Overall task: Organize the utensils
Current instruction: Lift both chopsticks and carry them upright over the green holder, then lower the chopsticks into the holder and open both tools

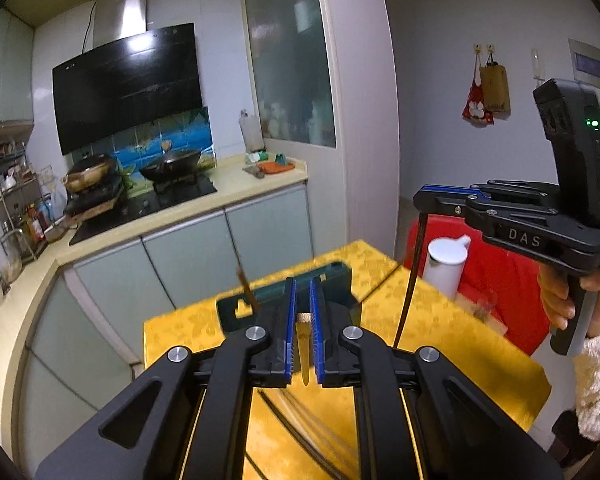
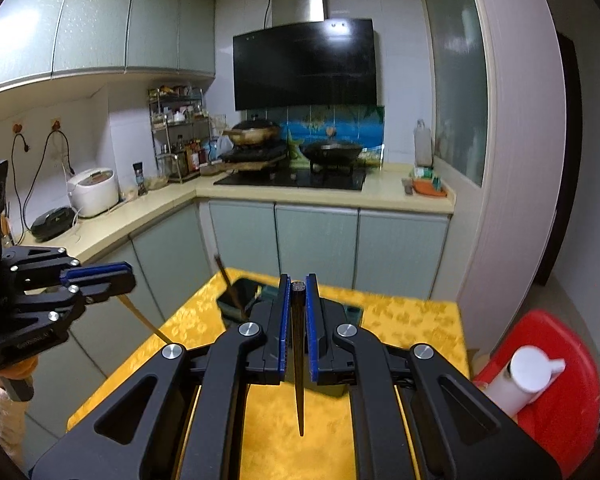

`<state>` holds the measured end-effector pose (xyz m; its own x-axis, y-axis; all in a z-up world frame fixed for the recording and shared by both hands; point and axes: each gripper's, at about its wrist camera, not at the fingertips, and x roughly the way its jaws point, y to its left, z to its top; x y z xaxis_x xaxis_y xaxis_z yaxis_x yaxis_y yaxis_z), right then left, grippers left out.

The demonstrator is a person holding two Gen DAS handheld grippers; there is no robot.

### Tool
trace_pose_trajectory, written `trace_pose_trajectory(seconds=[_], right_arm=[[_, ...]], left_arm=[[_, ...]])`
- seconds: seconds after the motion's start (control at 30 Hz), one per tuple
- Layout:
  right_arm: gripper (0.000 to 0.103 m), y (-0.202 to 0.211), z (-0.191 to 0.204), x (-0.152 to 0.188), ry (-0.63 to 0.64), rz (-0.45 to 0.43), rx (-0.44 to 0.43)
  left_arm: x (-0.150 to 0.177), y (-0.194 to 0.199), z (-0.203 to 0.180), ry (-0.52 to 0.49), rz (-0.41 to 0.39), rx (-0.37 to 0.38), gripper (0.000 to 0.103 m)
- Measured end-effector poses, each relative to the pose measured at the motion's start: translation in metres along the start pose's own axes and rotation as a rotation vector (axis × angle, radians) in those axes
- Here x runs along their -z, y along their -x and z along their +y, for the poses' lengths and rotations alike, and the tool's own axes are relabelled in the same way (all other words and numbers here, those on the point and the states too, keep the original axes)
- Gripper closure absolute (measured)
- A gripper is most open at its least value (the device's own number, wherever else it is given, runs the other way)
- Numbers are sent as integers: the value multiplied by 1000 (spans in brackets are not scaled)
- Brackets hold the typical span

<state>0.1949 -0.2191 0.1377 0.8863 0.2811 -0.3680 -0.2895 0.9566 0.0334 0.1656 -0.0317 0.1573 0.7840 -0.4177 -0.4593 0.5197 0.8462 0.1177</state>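
Utensils are split between your two grippers and the dark green holder (image 1: 342, 280) on the yellow table (image 1: 440, 320). One brown chopstick (image 1: 246, 284) leans in the holder. Your left gripper (image 1: 303, 316) is clamped on a pale chopstick (image 1: 303, 356). Your right gripper (image 2: 298, 316) is clamped on a dark chopstick (image 2: 299, 360).

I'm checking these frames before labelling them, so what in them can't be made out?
- Inside of the dark green holder box: both wrist views; the left gripper and right gripper cover it.
- Brown stick standing in the box: blurred in both views.
- Lower tip of the pale wooden chopstick: right wrist view; lost against the yellow tablecloth.
- Labels of bottles on the wire rack: too small.
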Motion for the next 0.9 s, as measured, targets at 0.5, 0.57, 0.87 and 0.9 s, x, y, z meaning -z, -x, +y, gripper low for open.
trace_pose_trajectory(seconds=[0.5, 0.57, 0.87, 0.9], right_arm=[[95, -49, -33, -49, -75, -56, 32], [95, -56, -33, -48, -65, -61, 47], [95, -90, -31, -29, -38, -39, 64], [95, -92, -30, -26, -37, -29, 63]], left_arm=[[-51, -76, 28, 104, 0, -31, 96], [-49, -87, 29, 111, 9, -35, 96], [-25, -137, 34, 138, 66, -46, 96], [-21, -140, 33, 137, 74, -47, 96]])
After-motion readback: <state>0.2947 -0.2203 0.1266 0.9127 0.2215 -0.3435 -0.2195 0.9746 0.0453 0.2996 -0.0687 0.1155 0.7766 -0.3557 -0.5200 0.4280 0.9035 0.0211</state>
